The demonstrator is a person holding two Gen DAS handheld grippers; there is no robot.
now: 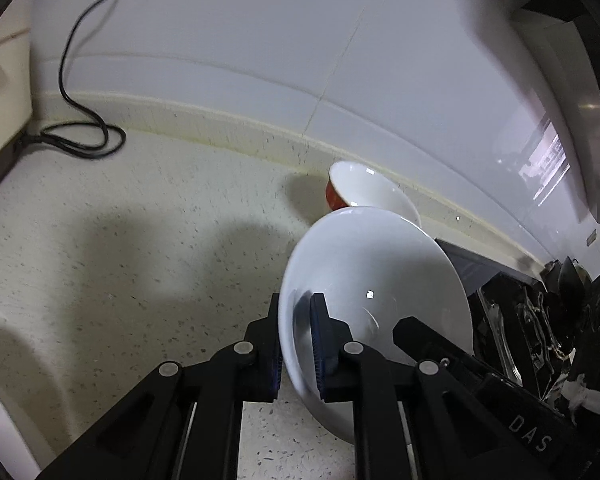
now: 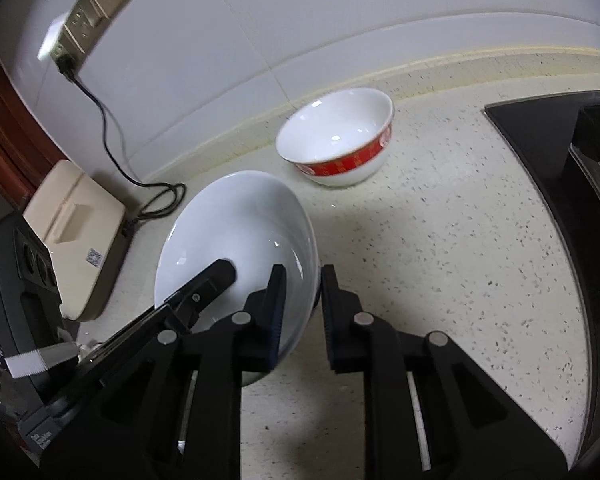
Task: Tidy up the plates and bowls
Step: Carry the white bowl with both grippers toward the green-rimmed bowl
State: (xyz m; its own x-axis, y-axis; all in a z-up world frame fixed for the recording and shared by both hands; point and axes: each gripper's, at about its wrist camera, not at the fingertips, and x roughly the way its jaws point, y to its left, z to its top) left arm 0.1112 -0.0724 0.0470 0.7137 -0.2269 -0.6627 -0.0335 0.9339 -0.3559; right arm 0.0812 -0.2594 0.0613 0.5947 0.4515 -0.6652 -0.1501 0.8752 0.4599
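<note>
Left wrist view: left gripper (image 1: 298, 344) and right gripper (image 2: 302, 312) both clamp the tilted white bowl (image 1: 376, 280); uneven pulling could crack it.

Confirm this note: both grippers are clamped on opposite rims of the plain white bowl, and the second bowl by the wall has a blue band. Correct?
Not quite. The second bowl has a red band, not blue; the right wrist view shows it plainly. The rest stands: the left gripper and the right gripper are each clamped on a rim of the plain white bowl, on opposite sides.
</note>
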